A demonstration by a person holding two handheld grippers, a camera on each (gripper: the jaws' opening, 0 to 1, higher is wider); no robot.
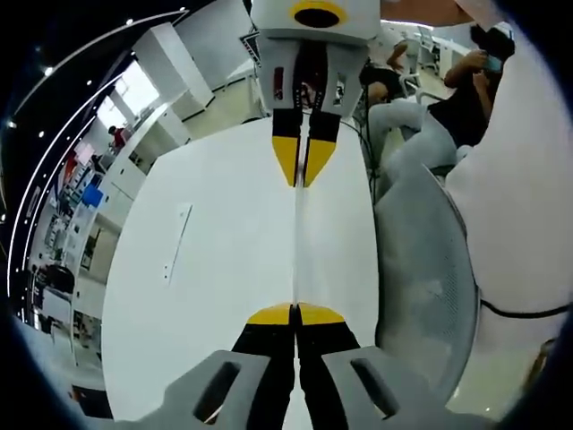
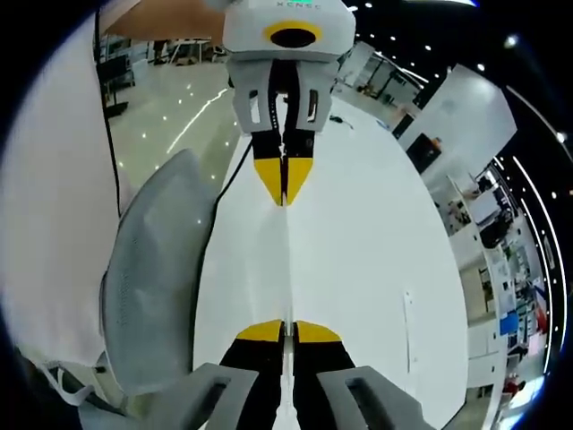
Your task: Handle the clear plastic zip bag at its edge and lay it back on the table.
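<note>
Left gripper (image 1: 295, 315) was clamped on one end of the bag (image 1: 299, 242) — jaws together on its edge. The bag stretched taut, edge-on, above the white table (image 1: 215, 269). At its far end the right gripper (image 1: 304, 176) pinched the opposite edge — jaws closed too. A grey mesh chair (image 1: 421, 278) stood beside the table; people sat beyond.

Left gripper (image 1: 295, 315) clamped on clear zip bag edge (image 1: 298, 246), right gripper (image 1: 304, 163) pinching opposite end, white table (image 1: 215, 269) below
</note>
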